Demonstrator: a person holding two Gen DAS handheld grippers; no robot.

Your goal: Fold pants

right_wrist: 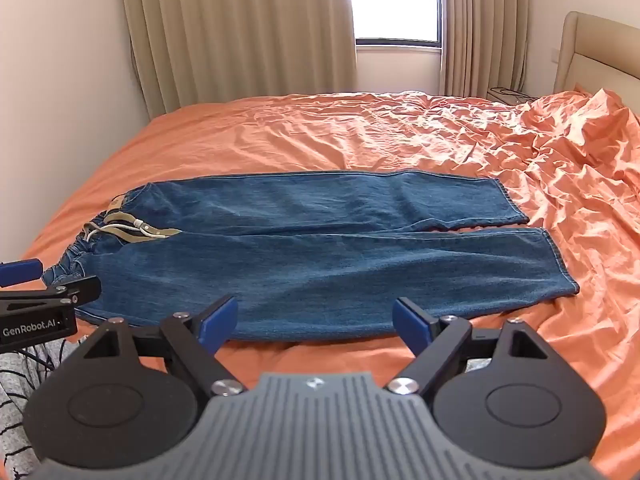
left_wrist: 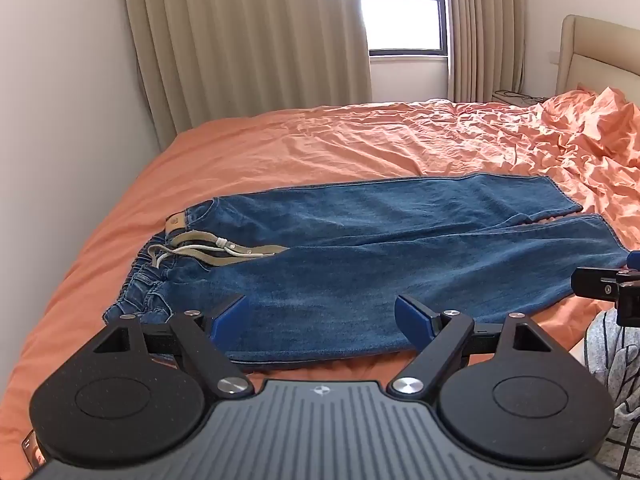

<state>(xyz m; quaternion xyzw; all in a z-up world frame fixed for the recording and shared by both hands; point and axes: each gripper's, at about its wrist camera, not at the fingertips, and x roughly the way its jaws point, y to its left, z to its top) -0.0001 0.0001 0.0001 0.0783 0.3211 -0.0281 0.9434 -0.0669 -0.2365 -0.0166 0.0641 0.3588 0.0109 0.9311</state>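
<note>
A pair of blue jeans (left_wrist: 360, 256) lies flat on the orange bed (left_wrist: 280, 148), waistband with a white drawstring (left_wrist: 192, 250) to the left, both legs stretched to the right. The jeans also show in the right wrist view (right_wrist: 320, 252). My left gripper (left_wrist: 322, 318) is open and empty, just above the near edge of the jeans toward the waist. My right gripper (right_wrist: 314, 322) is open and empty above the near edge of the near leg. The right gripper's finger shows at the right edge of the left wrist view (left_wrist: 608, 286); the left one shows at the left edge of the right wrist view (right_wrist: 48, 292).
The bedsheet is rumpled toward the right (right_wrist: 560, 152). A beige headboard (right_wrist: 596, 52) stands at the far right, curtains (right_wrist: 240, 28) and a window (right_wrist: 396, 0) behind the bed, a white wall (left_wrist: 60, 120) along the left. Grey patterned cloth (left_wrist: 616, 380) lies near the front edge.
</note>
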